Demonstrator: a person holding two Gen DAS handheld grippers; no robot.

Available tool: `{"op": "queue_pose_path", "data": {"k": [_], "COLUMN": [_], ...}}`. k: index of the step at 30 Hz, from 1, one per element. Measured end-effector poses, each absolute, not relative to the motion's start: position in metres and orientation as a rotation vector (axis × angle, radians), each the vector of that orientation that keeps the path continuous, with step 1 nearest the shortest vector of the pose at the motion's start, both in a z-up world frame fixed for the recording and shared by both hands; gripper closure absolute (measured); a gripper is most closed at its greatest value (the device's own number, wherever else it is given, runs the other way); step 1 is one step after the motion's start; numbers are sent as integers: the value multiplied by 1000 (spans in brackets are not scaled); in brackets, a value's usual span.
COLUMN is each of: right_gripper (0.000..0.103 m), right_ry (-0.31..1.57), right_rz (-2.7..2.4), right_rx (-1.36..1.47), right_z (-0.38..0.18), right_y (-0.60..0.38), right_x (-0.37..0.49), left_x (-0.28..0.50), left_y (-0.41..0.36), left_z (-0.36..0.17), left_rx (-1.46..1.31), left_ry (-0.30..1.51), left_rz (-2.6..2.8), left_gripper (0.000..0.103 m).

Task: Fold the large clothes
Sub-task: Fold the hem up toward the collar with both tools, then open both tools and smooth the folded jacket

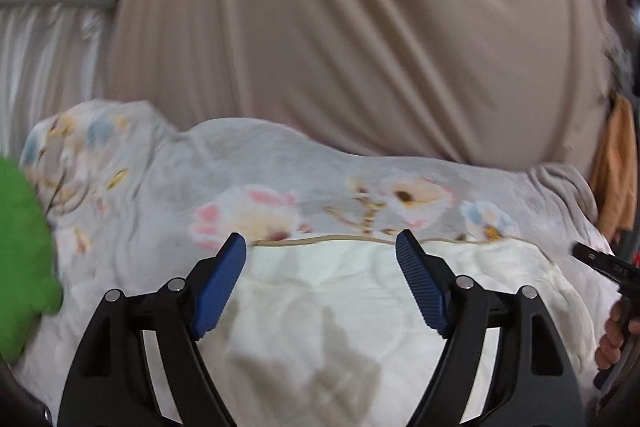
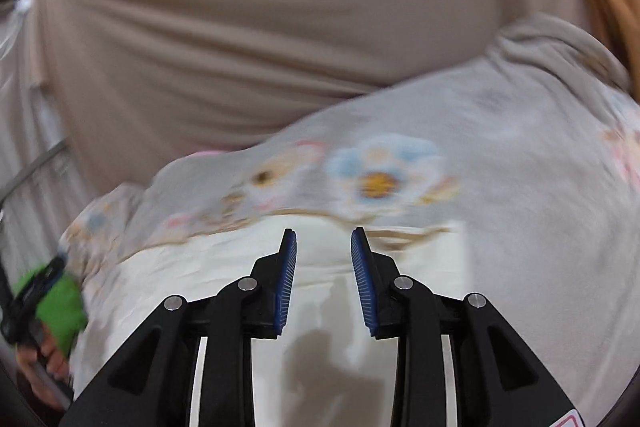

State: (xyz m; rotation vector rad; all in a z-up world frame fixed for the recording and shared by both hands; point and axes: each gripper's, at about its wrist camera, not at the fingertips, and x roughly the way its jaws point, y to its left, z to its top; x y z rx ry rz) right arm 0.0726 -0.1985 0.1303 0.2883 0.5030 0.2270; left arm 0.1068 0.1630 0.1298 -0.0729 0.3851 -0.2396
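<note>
A cream-white garment [image 1: 340,291] lies flat on a grey flowered bedspread [image 1: 280,167], its tan-piped far edge running across just beyond my fingertips. My left gripper [image 1: 320,235] hovers over it, open wide, with nothing between the blue pads [image 1: 218,287]. In the right wrist view the same cream garment [image 2: 224,267] lies under my right gripper [image 2: 323,230], which stands partly open and also holds nothing. Both grippers cast shadows on the cloth below them. The picture is blurred in both views.
A beige curtain [image 1: 340,27] hangs behind the bedspread [image 2: 520,167]. A green cloth thing [image 1: 20,247] lies at the left edge, also seen as green cloth [image 2: 60,303]. An orange cloth [image 1: 616,167] hangs at the right. A hand [image 1: 612,339] shows at the right edge.
</note>
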Motion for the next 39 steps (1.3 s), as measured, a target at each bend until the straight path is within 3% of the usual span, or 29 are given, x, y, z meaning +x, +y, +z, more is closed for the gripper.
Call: {"op": "queue_pose_path", "data": {"k": [5, 9, 13, 19, 21, 24, 36, 39], "right_gripper": [77, 82, 91, 91, 92, 100, 97, 85], "right_ry": [549, 637, 688, 737, 765, 809, 790, 712], "right_rz": [377, 344, 260, -3, -52, -18, -197, -225], "right_rx": [-56, -161, -19, 228, 325, 464, 183, 198], "right_z": [118, 85, 75, 62, 53, 37, 44, 68], "right_y": [-72, -55, -118, -248, -283, -310, -273, -262], "right_x": [76, 94, 113, 127, 130, 133, 131, 107], "left_x": [146, 188, 202, 217, 224, 236, 235, 213], "left_y": [89, 79, 113, 172, 191, 214, 207, 203], "left_z": [108, 64, 43, 31, 28, 15, 11, 29], "left_rx": [24, 53, 12, -6, -77, -237, -208, -134], "left_ry": [516, 643, 688, 705, 737, 797, 796, 735], "left_rz": [-330, -246, -191, -84, -50, -84, -38, 12], "left_gripper": [28, 28, 26, 23, 13, 12, 8, 10]}}
